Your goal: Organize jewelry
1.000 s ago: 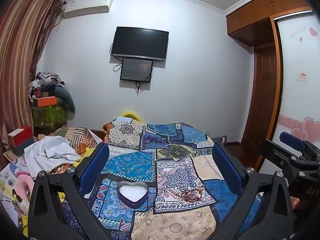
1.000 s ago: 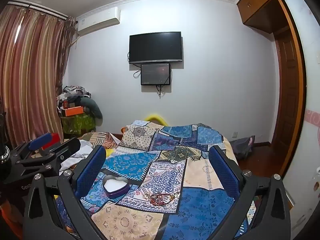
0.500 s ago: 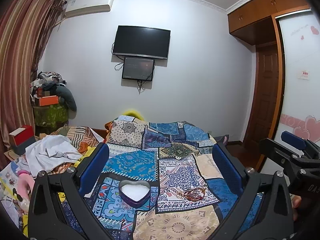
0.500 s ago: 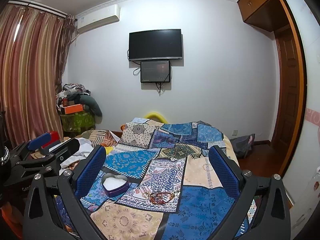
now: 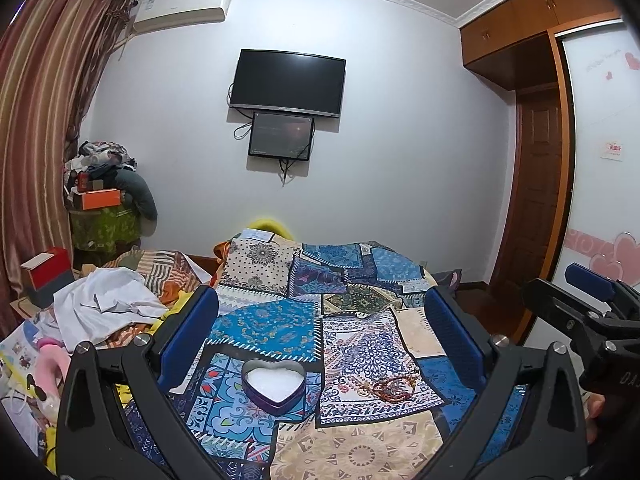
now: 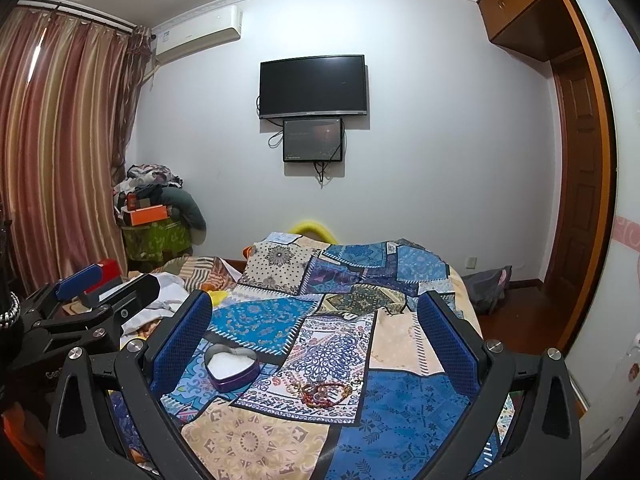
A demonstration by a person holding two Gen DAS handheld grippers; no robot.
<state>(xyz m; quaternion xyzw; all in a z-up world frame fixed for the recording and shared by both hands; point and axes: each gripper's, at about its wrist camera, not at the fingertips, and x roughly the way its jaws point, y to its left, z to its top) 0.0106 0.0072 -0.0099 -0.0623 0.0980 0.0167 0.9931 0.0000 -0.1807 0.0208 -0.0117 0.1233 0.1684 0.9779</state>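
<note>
A patchwork bedspread (image 5: 280, 320) is covering the bed. Both grippers, left (image 5: 320, 332) and right (image 6: 316, 332), are hovering above it, spread wide and holding nothing. A heart-shaped tin (image 5: 273, 385) is sitting on the cover, beaded bracelets (image 6: 325, 394) lying just beside it.

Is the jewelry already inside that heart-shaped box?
No, the beaded jewelry lies on the quilt beside the heart-shaped box.

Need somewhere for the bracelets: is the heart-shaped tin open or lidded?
Open: the heart-shaped tin shows its white lining, with no lid on it.
</note>
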